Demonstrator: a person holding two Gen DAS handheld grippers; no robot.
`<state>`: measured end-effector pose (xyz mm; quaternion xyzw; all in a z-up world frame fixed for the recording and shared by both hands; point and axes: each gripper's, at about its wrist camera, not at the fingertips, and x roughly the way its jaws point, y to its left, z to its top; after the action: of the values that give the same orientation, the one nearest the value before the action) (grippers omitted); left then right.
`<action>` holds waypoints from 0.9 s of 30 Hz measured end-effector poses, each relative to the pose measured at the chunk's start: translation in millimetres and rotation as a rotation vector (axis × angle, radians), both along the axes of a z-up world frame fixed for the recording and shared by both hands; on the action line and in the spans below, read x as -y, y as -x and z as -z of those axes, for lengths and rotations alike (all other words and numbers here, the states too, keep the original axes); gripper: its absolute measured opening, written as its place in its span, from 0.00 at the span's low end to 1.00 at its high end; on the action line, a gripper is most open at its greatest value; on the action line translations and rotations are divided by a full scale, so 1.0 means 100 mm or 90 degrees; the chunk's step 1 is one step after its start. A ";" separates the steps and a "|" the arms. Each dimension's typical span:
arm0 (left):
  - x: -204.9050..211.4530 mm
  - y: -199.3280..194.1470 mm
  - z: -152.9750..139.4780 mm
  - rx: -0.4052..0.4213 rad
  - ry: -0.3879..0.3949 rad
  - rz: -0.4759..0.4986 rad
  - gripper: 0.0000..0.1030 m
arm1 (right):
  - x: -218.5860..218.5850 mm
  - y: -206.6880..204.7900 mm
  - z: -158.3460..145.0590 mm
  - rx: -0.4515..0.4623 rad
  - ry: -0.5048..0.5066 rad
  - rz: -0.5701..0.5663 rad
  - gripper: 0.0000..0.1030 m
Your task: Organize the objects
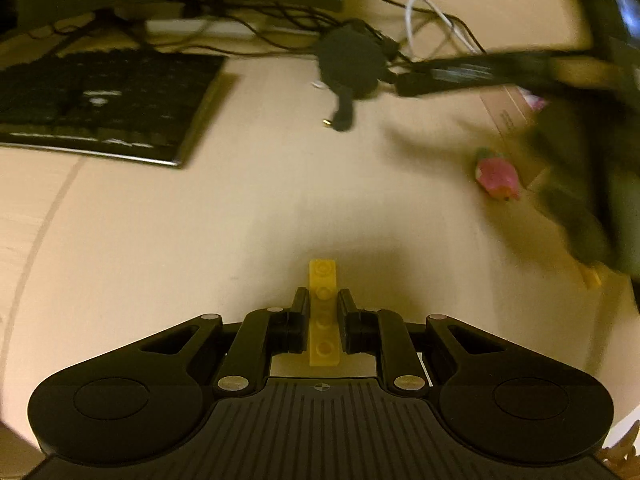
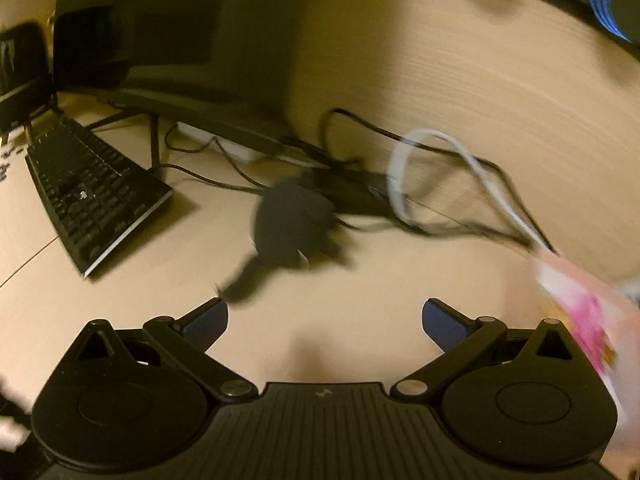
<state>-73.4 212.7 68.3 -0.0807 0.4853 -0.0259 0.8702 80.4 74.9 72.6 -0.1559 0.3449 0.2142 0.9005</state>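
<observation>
left fingers point(image 1: 325, 304) clamp yellow brick point(image 1: 324, 312); right fingers point(image 2: 325, 320) wide.

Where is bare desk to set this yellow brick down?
Bare desk lies between the keyboard and the pink toy, ahead of the yellow brick. It is crowded at the back around the black cables and round black device.

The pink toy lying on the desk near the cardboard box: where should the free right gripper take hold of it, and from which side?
Probably across the middle of the pink toy, coming from above. It lies low on the desk with a cardboard box close behind it, so a level approach looks crowded. The right gripper is open and empty; the left gripper is shut on a yellow brick. Blur hides the toy's exact shape.
</observation>
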 end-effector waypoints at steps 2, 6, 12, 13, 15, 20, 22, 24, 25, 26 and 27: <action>-0.10 0.05 -0.06 0.009 -0.006 -0.009 0.17 | -0.28 -0.18 0.07 0.008 0.012 -0.003 1.00; -0.25 0.14 -0.14 0.028 -0.025 -0.032 0.17 | -0.70 -0.56 0.23 0.021 0.039 0.025 1.00; -0.39 0.23 -0.20 0.033 -0.040 -0.042 0.17 | -0.84 -0.82 0.41 -0.008 0.082 0.056 0.65; -0.39 0.24 -0.21 0.034 -0.041 -0.039 0.17 | -0.82 -0.80 0.41 -0.008 0.088 0.054 0.65; -0.36 0.25 -0.21 0.035 -0.042 -0.031 0.17 | -0.72 -0.70 0.34 -0.008 0.077 0.058 0.64; -0.21 0.16 -0.17 0.035 -0.034 0.010 0.17 | -0.29 -0.21 0.00 -0.026 0.008 0.034 0.64; -0.09 0.12 -0.17 0.038 -0.034 0.035 0.17 | -0.06 0.09 -0.14 -0.019 -0.010 0.021 0.64; 0.03 0.07 -0.17 0.041 -0.031 0.063 0.17 | 0.20 0.40 -0.24 0.003 -0.015 0.019 0.64; 0.09 0.05 -0.16 0.042 -0.028 0.076 0.17 | 0.32 0.53 -0.27 0.008 -0.018 0.023 0.64; 0.17 0.02 -0.15 0.042 -0.024 0.092 0.17 | 0.45 0.66 -0.30 0.009 -0.021 0.029 0.64; 0.23 0.00 -0.13 0.040 -0.020 0.106 0.17 | 0.59 0.79 -0.32 0.007 -0.026 0.038 0.64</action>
<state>-73.2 189.3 81.5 -0.0252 0.4631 -0.0930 0.8811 1.2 15.8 104.5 -0.1285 0.3404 0.1935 0.9111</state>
